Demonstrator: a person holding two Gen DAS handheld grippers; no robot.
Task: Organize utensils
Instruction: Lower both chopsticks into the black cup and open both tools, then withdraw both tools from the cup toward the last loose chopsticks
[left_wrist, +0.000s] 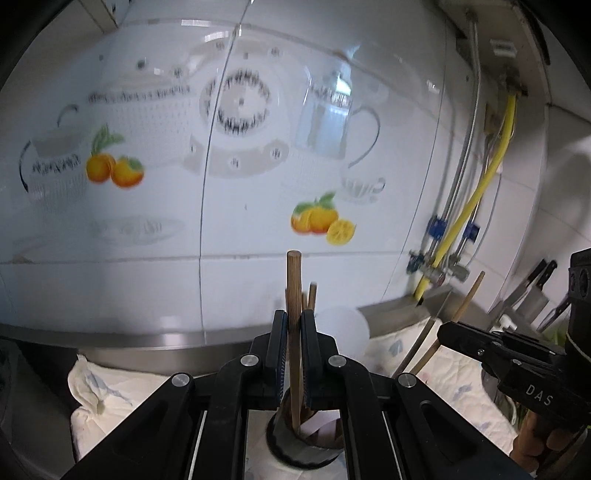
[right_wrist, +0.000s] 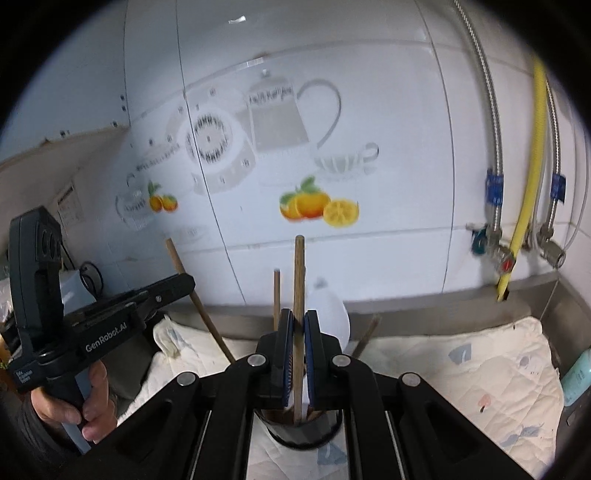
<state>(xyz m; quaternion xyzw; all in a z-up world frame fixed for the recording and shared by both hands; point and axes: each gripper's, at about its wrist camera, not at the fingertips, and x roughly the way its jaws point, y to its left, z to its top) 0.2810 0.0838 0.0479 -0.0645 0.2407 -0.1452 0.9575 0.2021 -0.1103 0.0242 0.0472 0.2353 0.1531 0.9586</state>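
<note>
My left claw (left_wrist: 294, 325) is clamped tight on a wooden chopstick (left_wrist: 294, 284), pads pressing both sides, stick upright w/ its top poking well above the fingers. Its lower end runs down into a dark round cup (left_wrist: 306, 443) right below the claw. A couple more brown sticks (left_wrist: 312, 295) show just behind the one I hold; can't tell exactly how many.

My right claw (right_wrist: 298, 328) is likewise closed on a wooden chopstick (right_wrist: 298, 273), held upright, bottom end inside a dark cup (right_wrist: 303, 428) under the fingers. Another thinner stick (right_wrist: 276, 295) stands just left of it, and a white plastic spoon (right_wrist: 328, 314) rises from the cup just to the right, behind the right finger.

From the left cam, the right claw (left_wrist: 443, 330) shows at the right edge w/ its stick (left_wrist: 467, 299) leaning. From the right cam, the left claw (right_wrist: 184, 284) sits at left w/ its stick (right_wrist: 192, 291) tilted, my hand (right_wrist: 85, 406) wrapped around the grip.

The cup stands on a white quilted cloth (right_wrist: 461, 369) over the worktop. Behind: tiled wall (right_wrist: 388, 258) w/ teapot and orange prints, a yellow hose (right_wrist: 528, 206) and braided metal pipes at right. Knives (left_wrist: 535, 288) hang far right in the left cam. Both views a bit blurred.
</note>
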